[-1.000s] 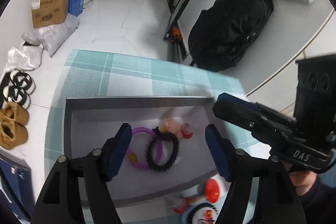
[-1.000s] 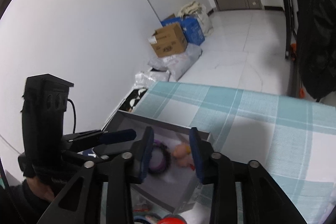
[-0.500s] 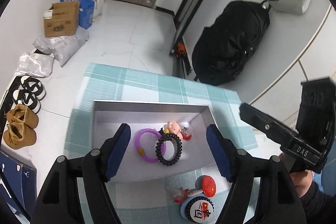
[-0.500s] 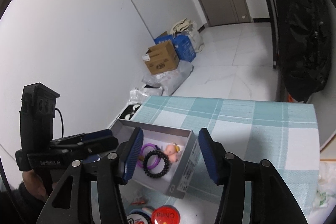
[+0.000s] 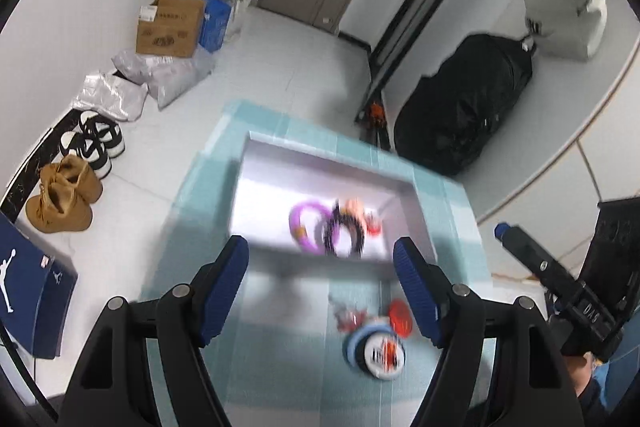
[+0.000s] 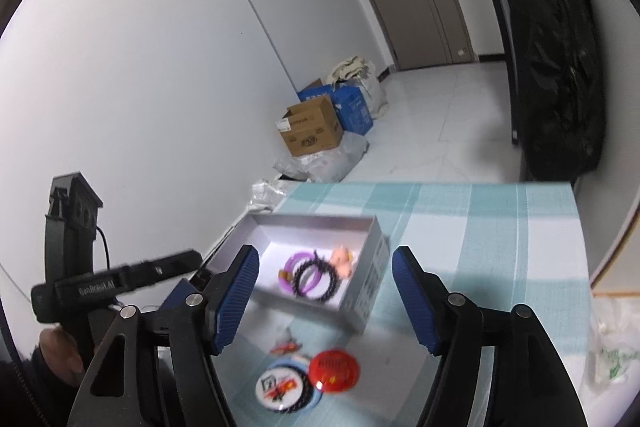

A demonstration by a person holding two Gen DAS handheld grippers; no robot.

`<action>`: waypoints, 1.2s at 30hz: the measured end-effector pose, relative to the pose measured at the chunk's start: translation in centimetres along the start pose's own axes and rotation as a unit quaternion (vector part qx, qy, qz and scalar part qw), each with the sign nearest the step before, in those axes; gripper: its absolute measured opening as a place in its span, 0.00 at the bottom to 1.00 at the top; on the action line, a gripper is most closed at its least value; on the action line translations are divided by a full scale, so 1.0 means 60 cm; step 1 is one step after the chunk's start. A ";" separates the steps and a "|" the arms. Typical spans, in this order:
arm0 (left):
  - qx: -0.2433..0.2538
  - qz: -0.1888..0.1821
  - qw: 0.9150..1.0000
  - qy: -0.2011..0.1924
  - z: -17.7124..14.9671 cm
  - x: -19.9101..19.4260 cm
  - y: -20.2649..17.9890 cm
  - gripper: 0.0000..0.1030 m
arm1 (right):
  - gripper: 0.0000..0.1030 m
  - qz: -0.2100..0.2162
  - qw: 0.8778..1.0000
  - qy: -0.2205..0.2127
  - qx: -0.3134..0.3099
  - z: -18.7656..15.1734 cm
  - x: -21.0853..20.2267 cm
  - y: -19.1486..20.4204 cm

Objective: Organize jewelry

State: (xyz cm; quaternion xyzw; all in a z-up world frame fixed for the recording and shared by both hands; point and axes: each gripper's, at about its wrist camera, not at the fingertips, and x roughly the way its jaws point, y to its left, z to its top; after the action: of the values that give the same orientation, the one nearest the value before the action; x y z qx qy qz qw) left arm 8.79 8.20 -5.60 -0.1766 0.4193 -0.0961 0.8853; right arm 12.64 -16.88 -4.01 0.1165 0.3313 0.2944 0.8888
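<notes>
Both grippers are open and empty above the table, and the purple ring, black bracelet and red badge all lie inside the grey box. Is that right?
Not quite. The red badge lies outside the grey box, on the checked cloth beside a white badge; the right wrist view shows it. The rest holds: the purple ring and black bracelet are in the box, and the left gripper and right gripper are open and empty.

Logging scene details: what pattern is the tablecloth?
The tablecloth is a teal-and-white plaid check, sharpest in the right wrist view.
</notes>
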 end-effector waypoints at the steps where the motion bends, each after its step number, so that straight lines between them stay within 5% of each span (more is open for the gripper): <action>1: 0.008 0.004 1.000 0.002 -0.007 0.000 -0.004 0.69 | 0.67 0.000 1.000 0.003 0.005 -0.008 -0.004 0.000; 13: -0.050 0.025 0.997 0.047 -0.073 -0.006 0.021 0.69 | 0.68 0.005 0.995 0.098 -0.008 -0.105 0.012 0.038; 20: -0.073 0.029 0.996 0.052 -0.076 -0.008 0.035 0.69 | 0.68 -0.001 0.987 0.130 -0.095 -0.142 0.046 0.093; 30: -0.089 0.029 0.994 0.051 -0.078 -0.011 0.052 0.69 | 0.39 -0.040 0.977 0.155 -0.140 -0.162 0.089 0.113; 36: -0.105 0.021 0.993 0.058 -0.079 -0.004 0.058 0.69 | 0.39 -0.022 0.982 0.154 -0.110 -0.159 0.079 0.098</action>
State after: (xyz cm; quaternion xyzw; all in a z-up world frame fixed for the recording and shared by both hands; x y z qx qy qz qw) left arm 5.05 10.39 -9.58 -0.2540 0.4816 -0.0432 0.8376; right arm 6.61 -9.21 -11.32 -0.0355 0.4320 0.3241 0.8409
